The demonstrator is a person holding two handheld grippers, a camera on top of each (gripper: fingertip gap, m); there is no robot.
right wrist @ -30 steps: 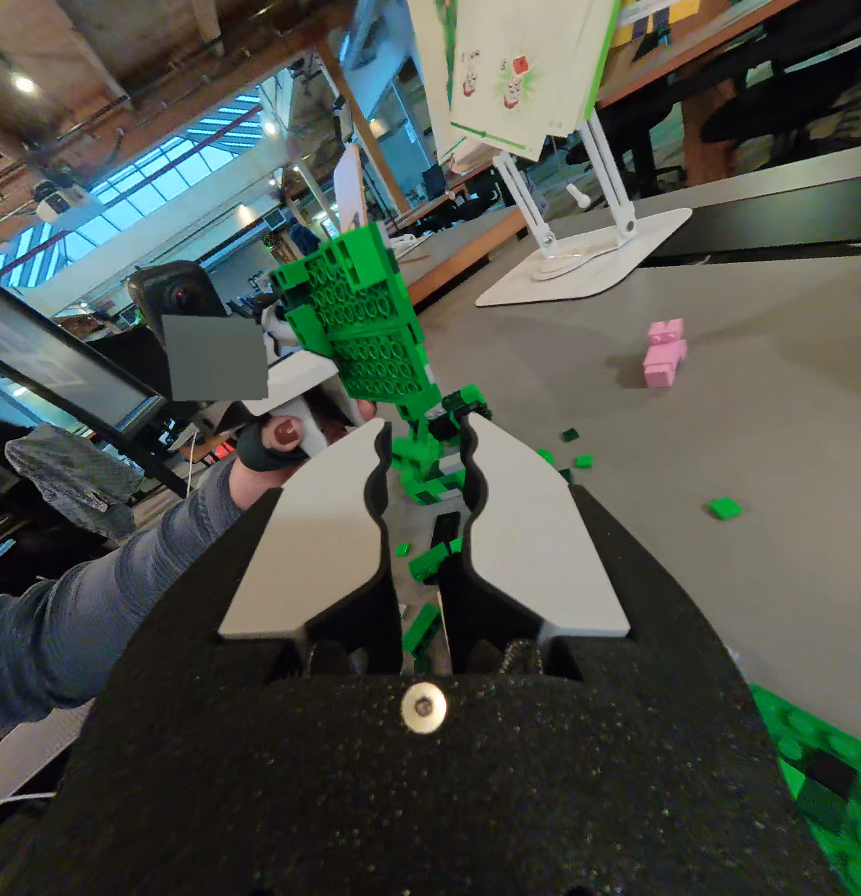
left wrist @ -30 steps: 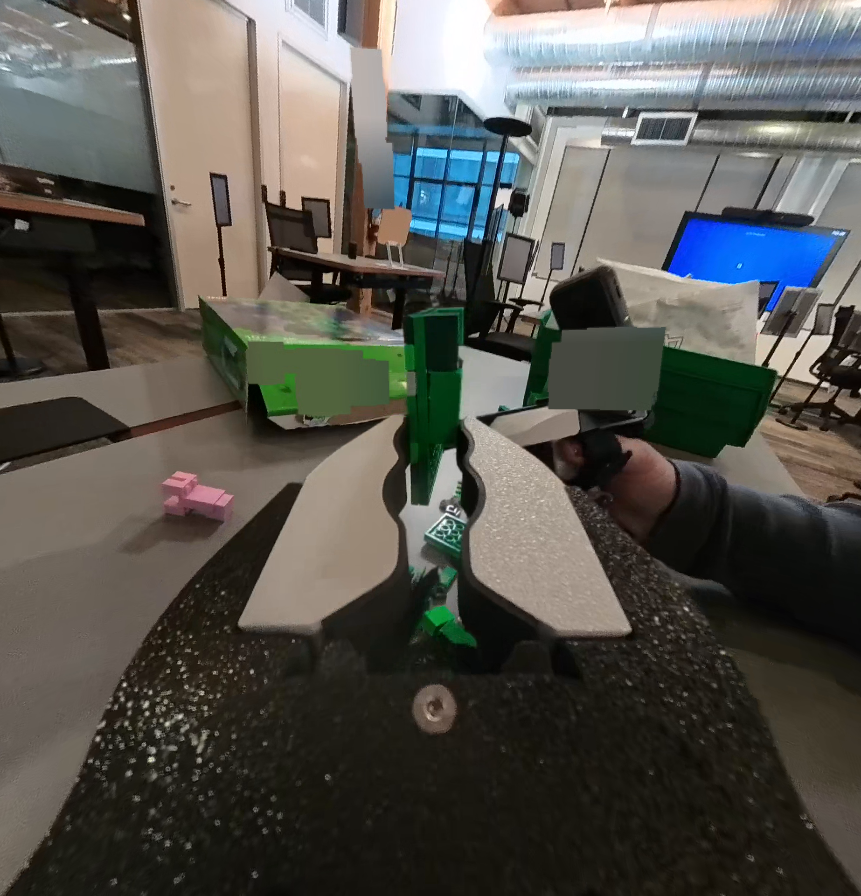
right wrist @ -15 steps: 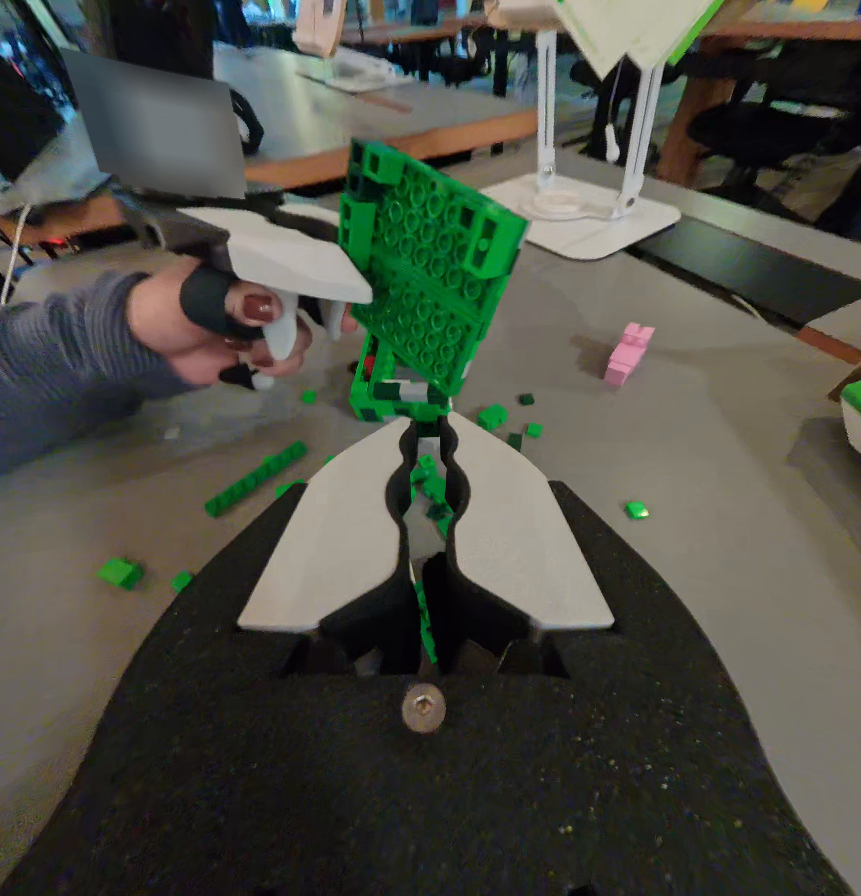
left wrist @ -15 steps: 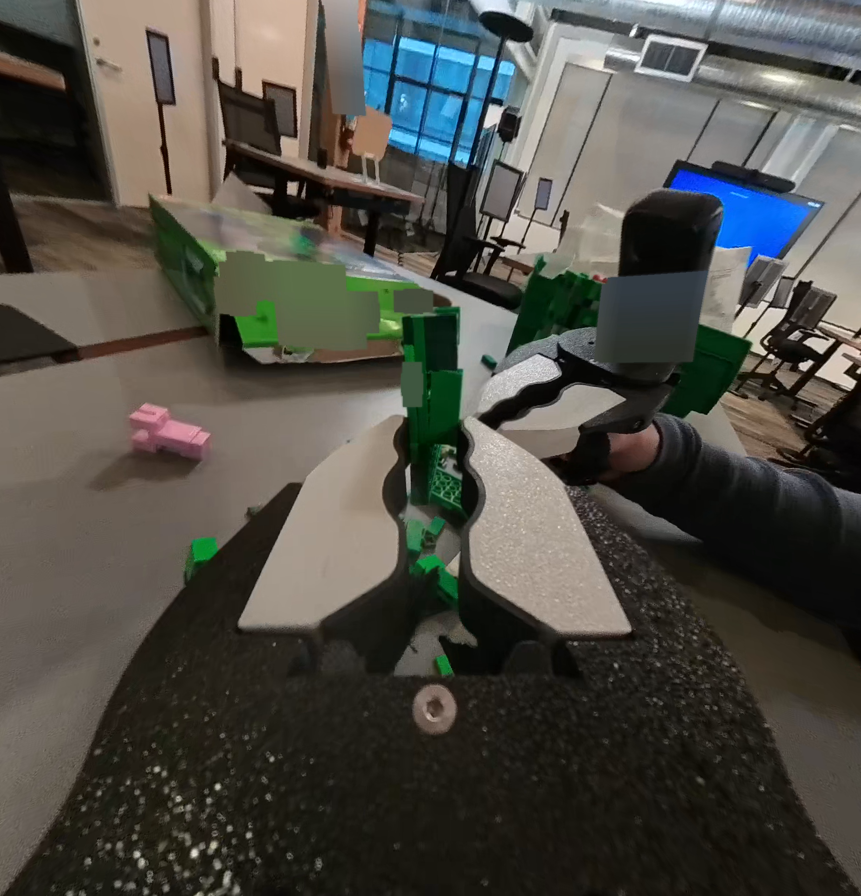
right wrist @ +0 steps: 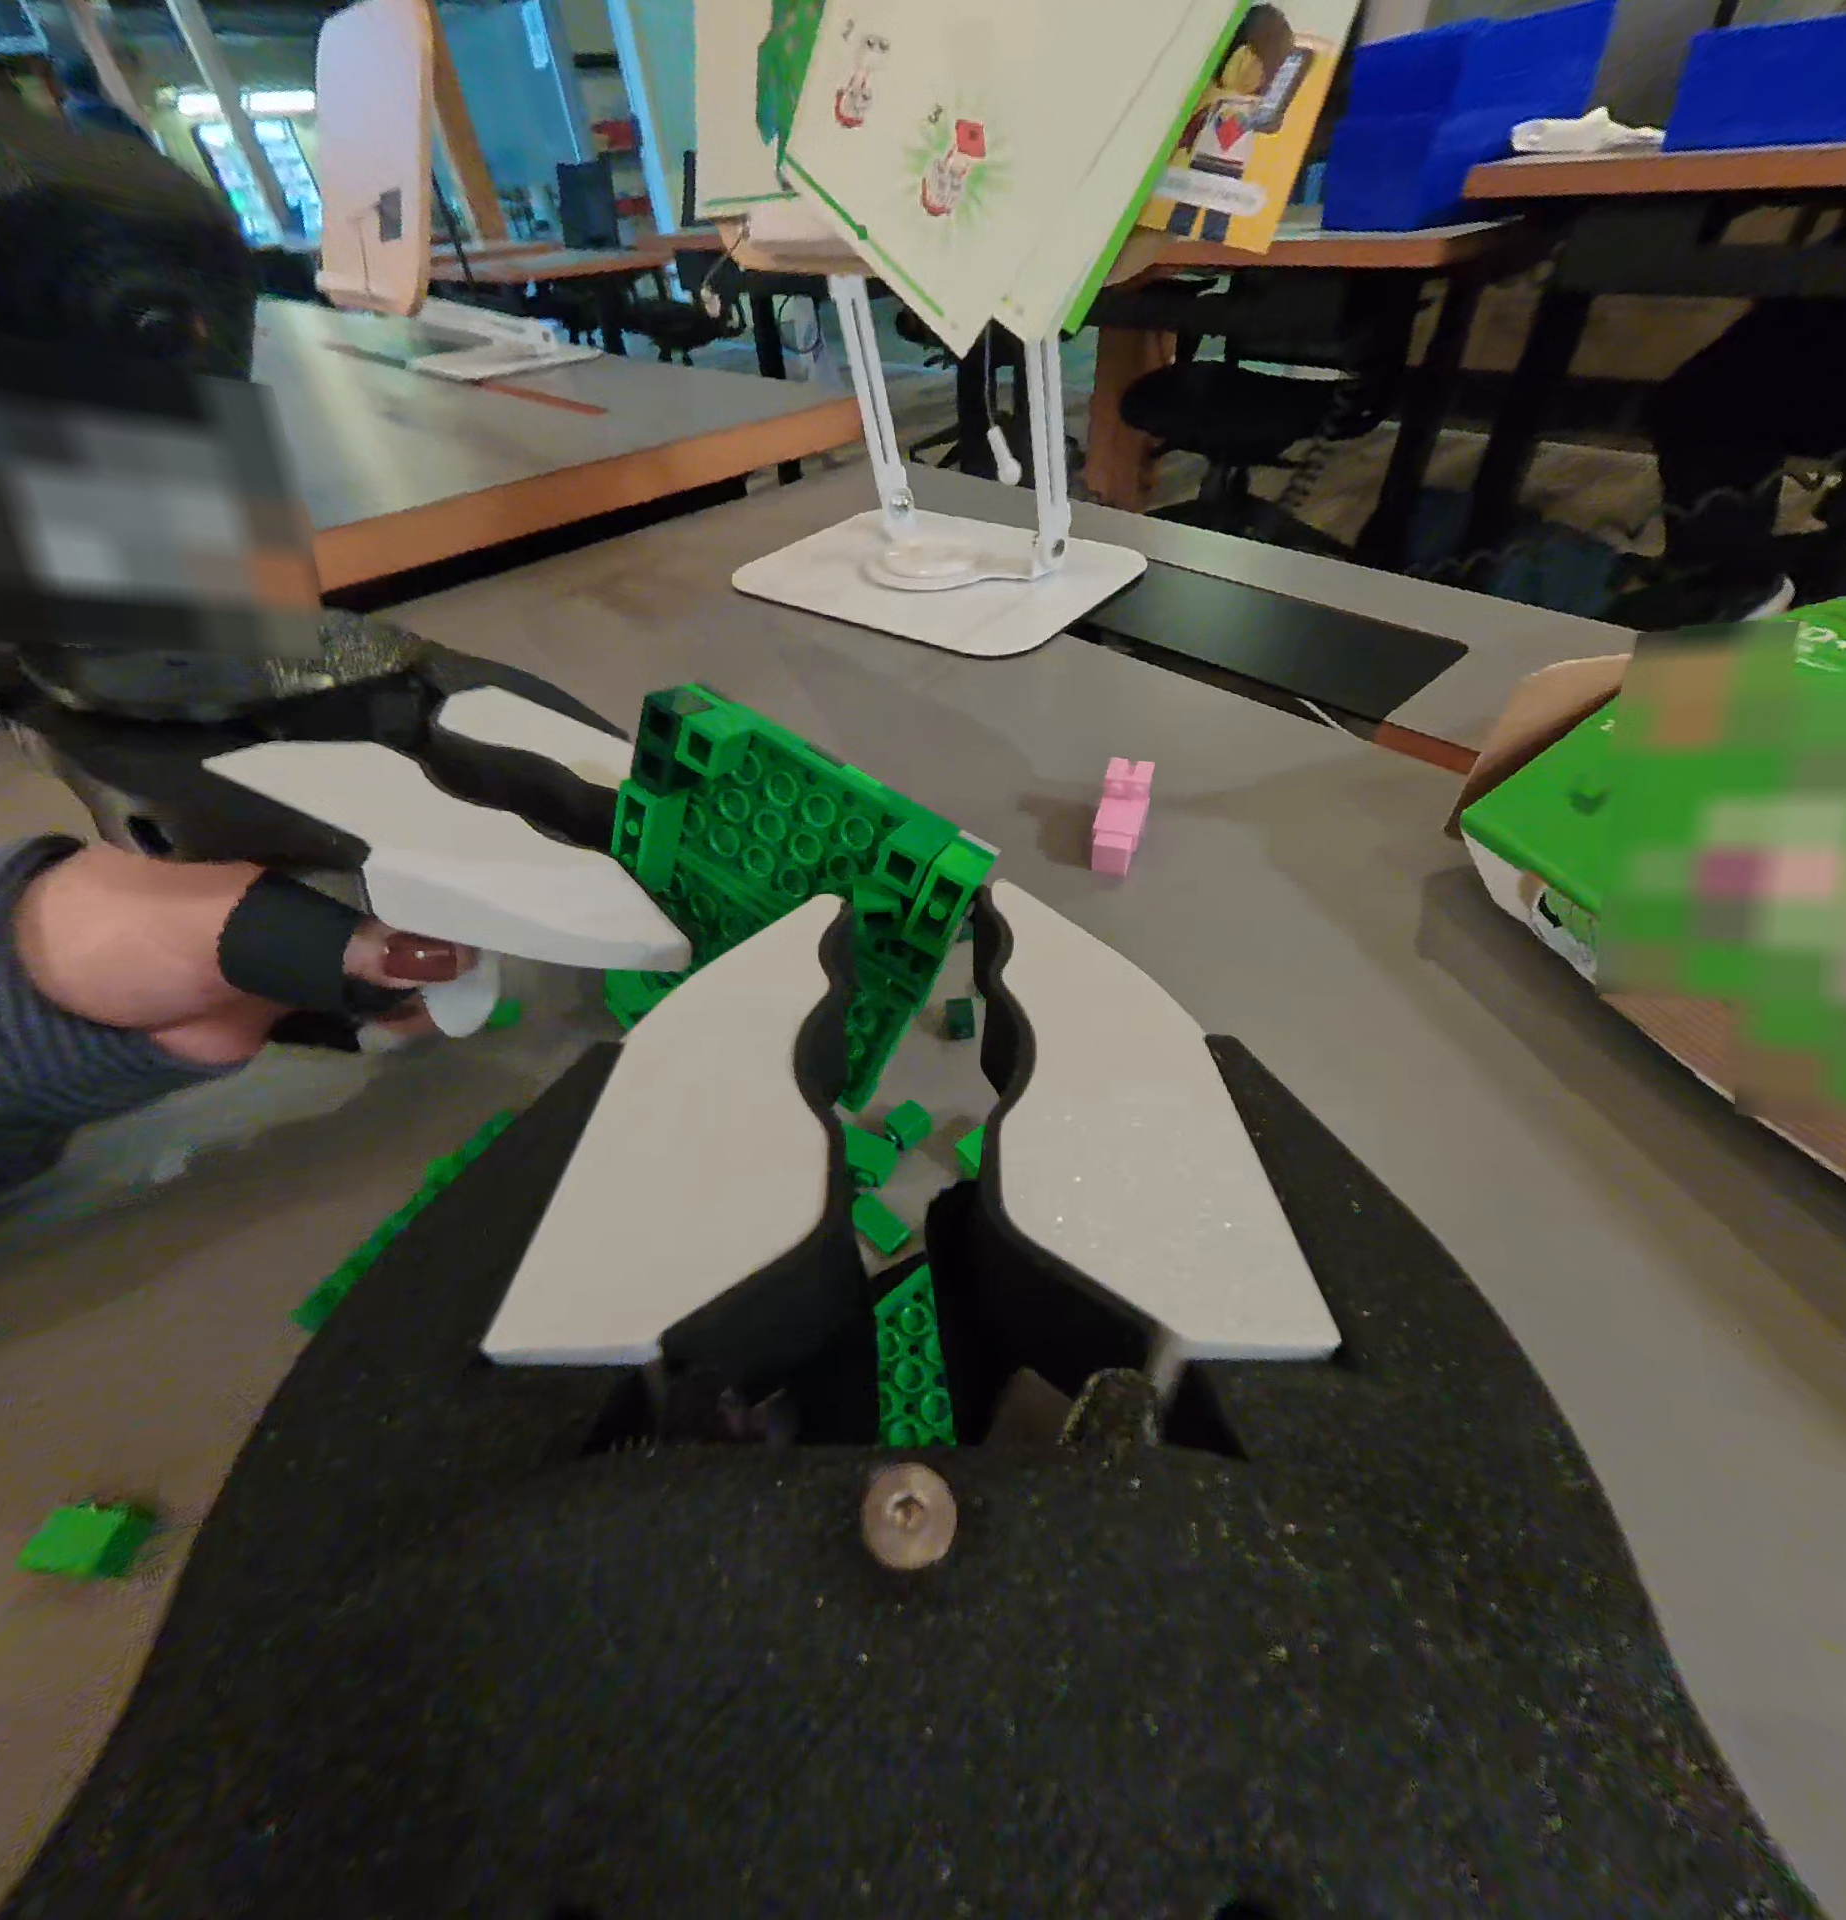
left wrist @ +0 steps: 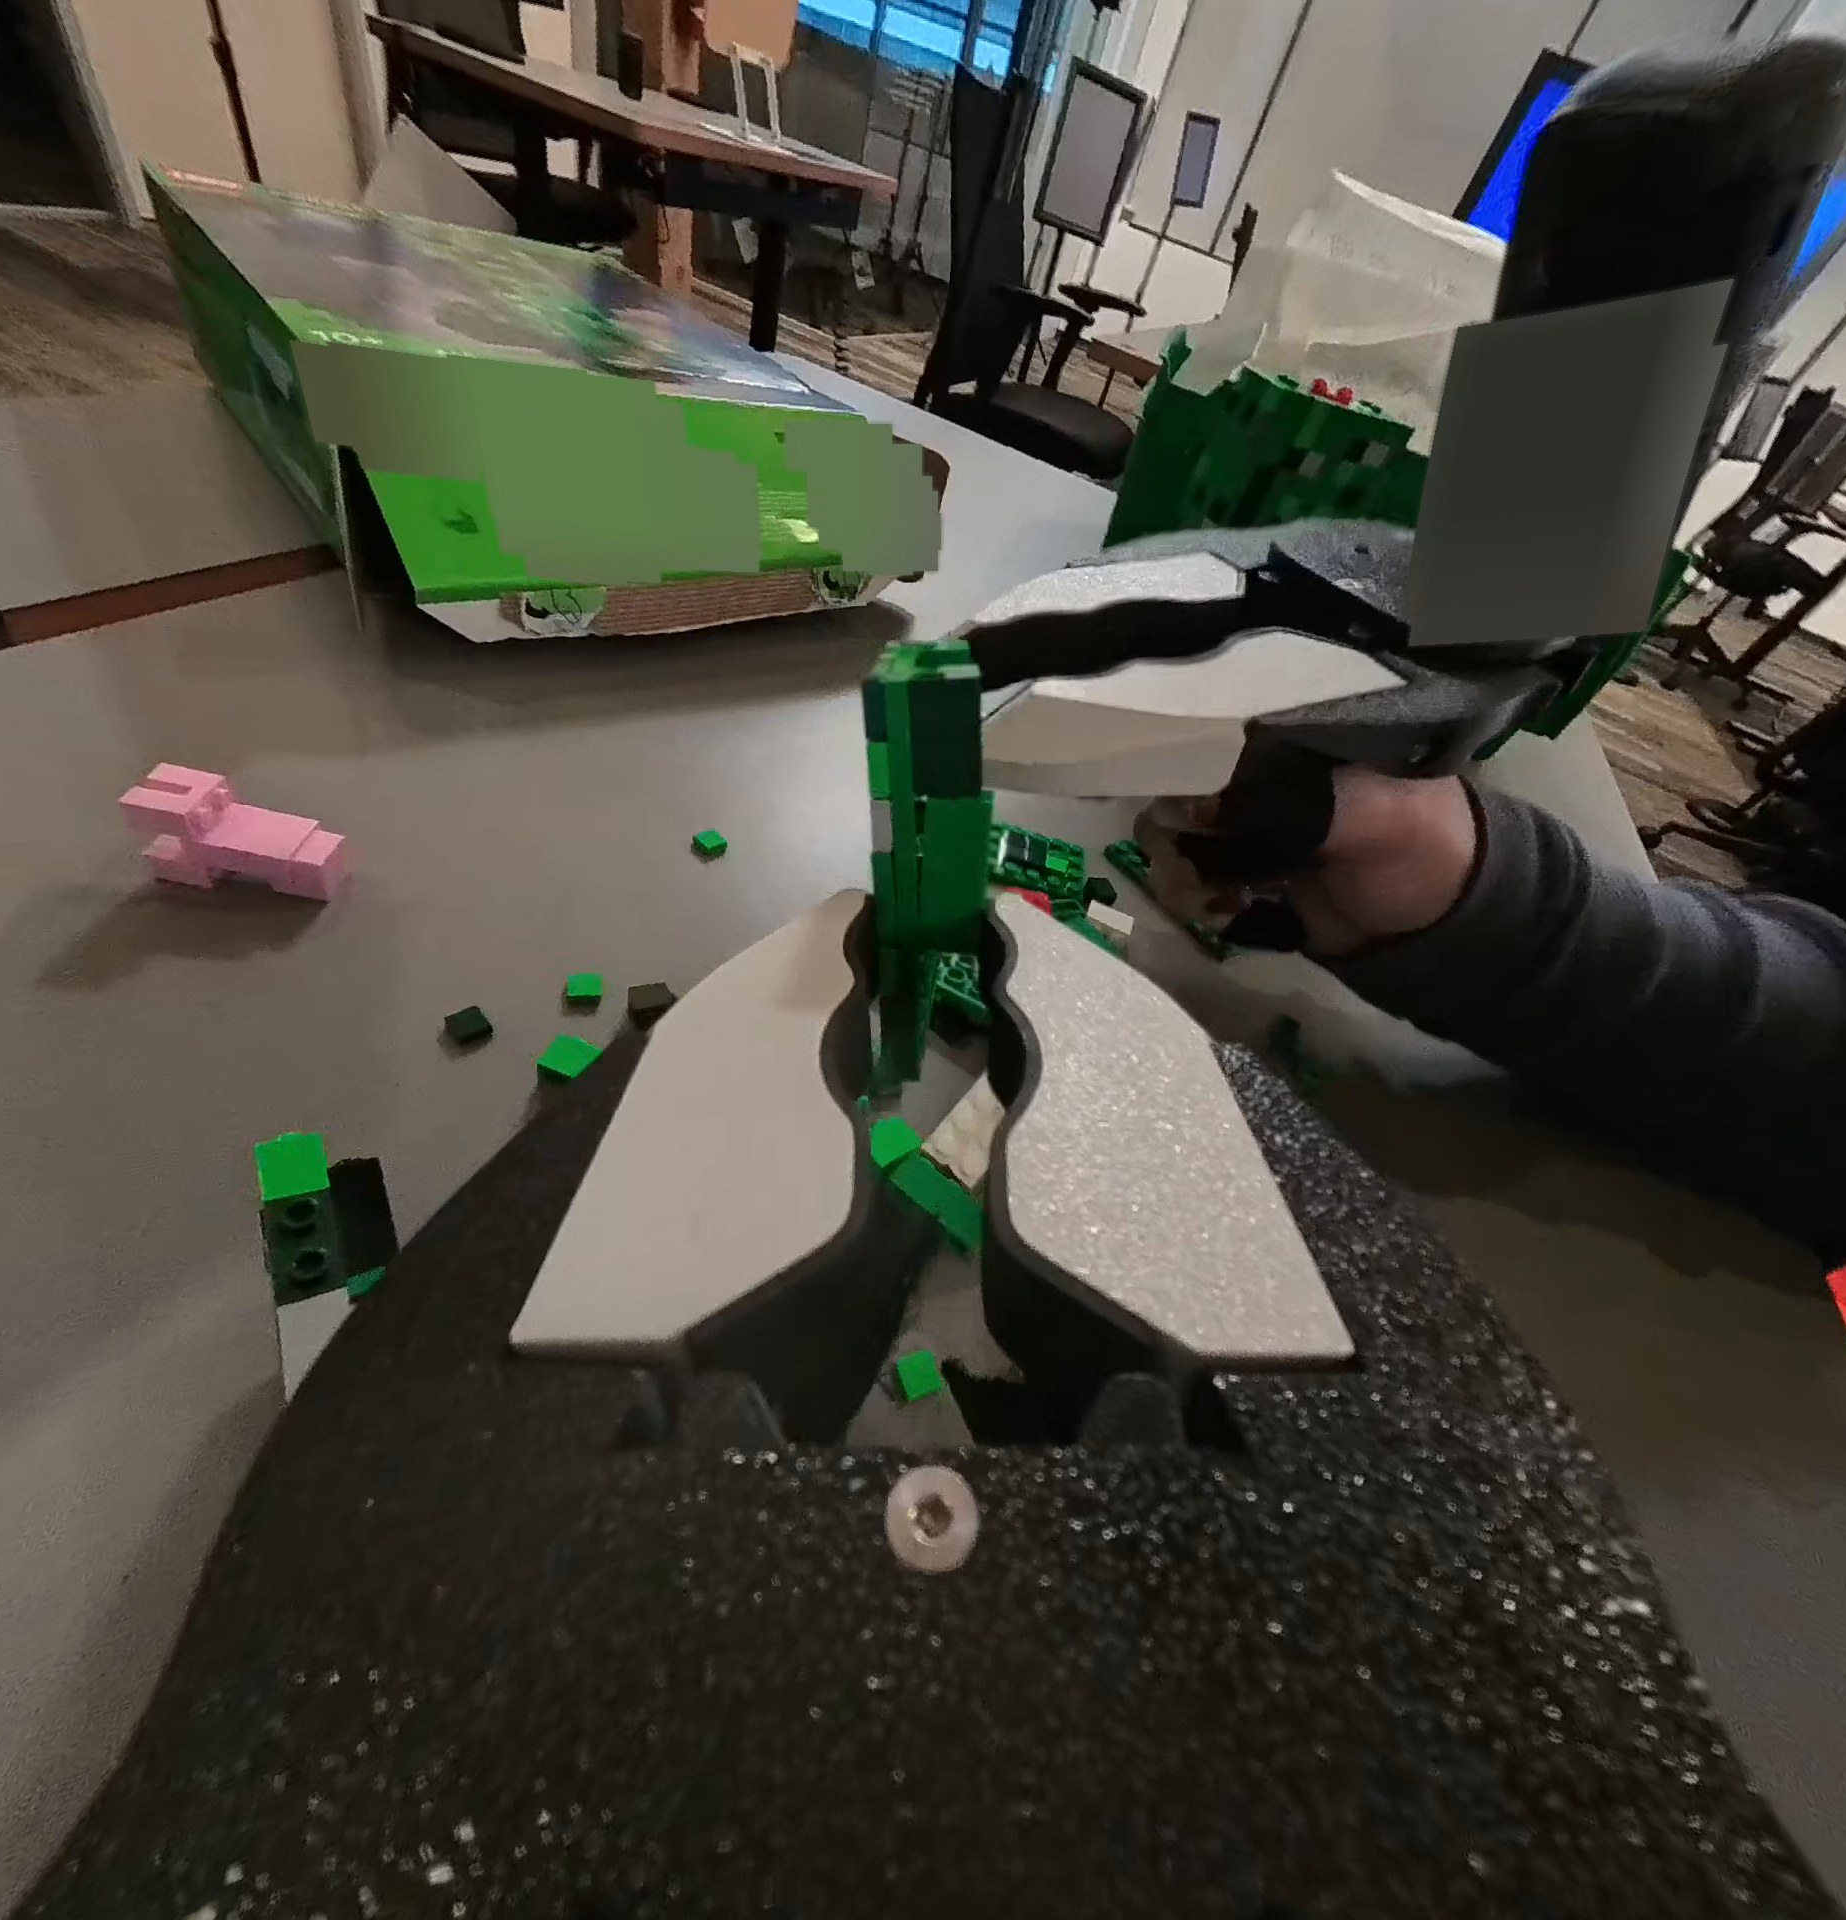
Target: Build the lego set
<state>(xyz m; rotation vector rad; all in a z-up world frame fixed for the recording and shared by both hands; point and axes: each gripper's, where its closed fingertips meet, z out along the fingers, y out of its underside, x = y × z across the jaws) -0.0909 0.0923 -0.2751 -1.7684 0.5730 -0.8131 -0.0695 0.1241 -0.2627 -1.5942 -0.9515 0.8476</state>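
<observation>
- The left tongs [left wrist: 924, 925] are closed narrow on the lower edge of the green lego panel [left wrist: 924, 800], which stands edge-on between their tips in the left wrist view, held above the grey table [left wrist: 483, 748].
- The right tongs [right wrist: 903, 914] also pinch this panel at its near corner; its studded underside [right wrist: 784, 831] faces the right wrist view.
- Seen from the right, the left tongs [right wrist: 586, 831] reach in from the side, with a hand [right wrist: 171, 956] on the handle.
- Risk: with two grips on one thin wall, any twist or pull between the hands would likely crack it along a brick seam.
- Risk: both holds sit on edges, so a slip seems possible and the panel would fall.
- Below lie loose green bricks [left wrist: 566, 1055] and a small stack [left wrist: 306, 1216]; a dropped panel could scatter them or land on them crooked.
- The pink pig [left wrist: 233, 831] and the green box [left wrist: 545, 468] sit well apart, so they look safe.
</observation>
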